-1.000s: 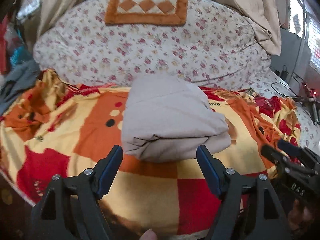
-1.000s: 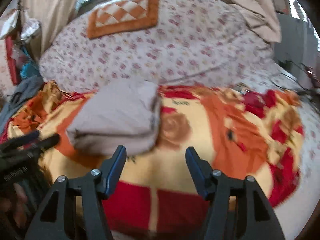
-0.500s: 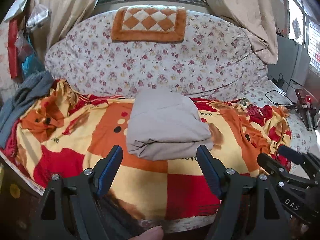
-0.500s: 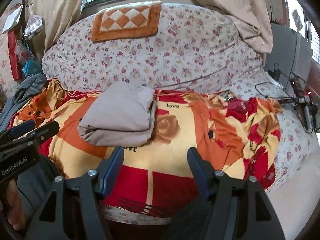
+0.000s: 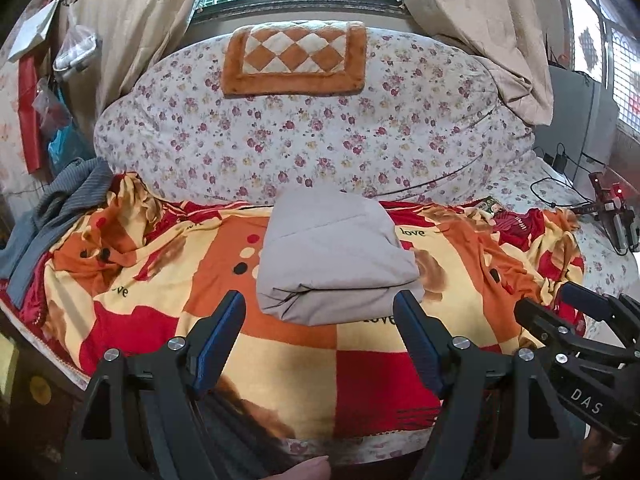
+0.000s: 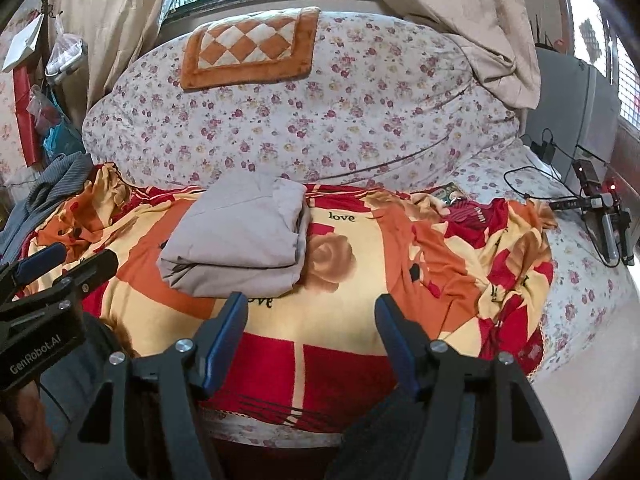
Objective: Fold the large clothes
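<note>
Folded grey garment [image 5: 336, 264] lying on the blanket [image 5: 280, 364], ahead of both grippers; left gripper [image 5: 320, 320] jaws spread, empty; right gripper [image 6: 312, 322] jaws spread, empty, just been opening.

Folded garment [image 5: 334, 264]: grey woven cloth, matt, smooth, with soft creases at the folds. Blanket [image 5: 168, 312] under it: plush fleece in red, orange and cream, slightly napped. Quilt [image 5: 320, 136] behind: thin floral cotton, matt. Checked mat [image 5: 294, 58]: thick, fuzzy pile. Curtains [image 5: 132, 20]: beige cloth with a faint sheen. Left gripper [image 5: 320, 336] and right gripper [image 6: 310, 332]: matt black plastic, blue pads, bright metal screws.
</note>
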Available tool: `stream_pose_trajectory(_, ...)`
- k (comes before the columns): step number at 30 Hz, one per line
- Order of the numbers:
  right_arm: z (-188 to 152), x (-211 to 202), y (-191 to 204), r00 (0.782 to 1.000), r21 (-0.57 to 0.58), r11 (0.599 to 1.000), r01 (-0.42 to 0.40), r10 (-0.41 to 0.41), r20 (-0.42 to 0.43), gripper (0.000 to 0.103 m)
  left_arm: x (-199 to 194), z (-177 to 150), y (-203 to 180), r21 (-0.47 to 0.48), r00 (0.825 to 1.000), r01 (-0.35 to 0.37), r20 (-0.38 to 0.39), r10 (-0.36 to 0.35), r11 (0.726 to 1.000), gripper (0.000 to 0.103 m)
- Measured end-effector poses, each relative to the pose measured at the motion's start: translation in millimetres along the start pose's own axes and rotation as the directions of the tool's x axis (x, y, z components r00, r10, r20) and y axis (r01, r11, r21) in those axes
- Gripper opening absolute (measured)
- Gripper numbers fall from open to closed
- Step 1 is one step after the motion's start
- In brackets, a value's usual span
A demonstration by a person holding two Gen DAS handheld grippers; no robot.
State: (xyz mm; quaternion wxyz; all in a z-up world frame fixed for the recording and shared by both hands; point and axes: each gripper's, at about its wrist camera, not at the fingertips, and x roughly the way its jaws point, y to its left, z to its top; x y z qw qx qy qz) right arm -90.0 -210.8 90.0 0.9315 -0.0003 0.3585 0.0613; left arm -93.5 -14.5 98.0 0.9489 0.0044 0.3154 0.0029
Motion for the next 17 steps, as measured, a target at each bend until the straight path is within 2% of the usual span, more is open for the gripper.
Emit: stream_pose_trajectory(17,-2.6,4.8,3.2,1.000,-0.006,1.000,-0.007,0.007,-0.015,0.069,5.8,-3.3,-0.4,0.003,1.000,0.008,-0.004,-0.008,1.000,0.070)
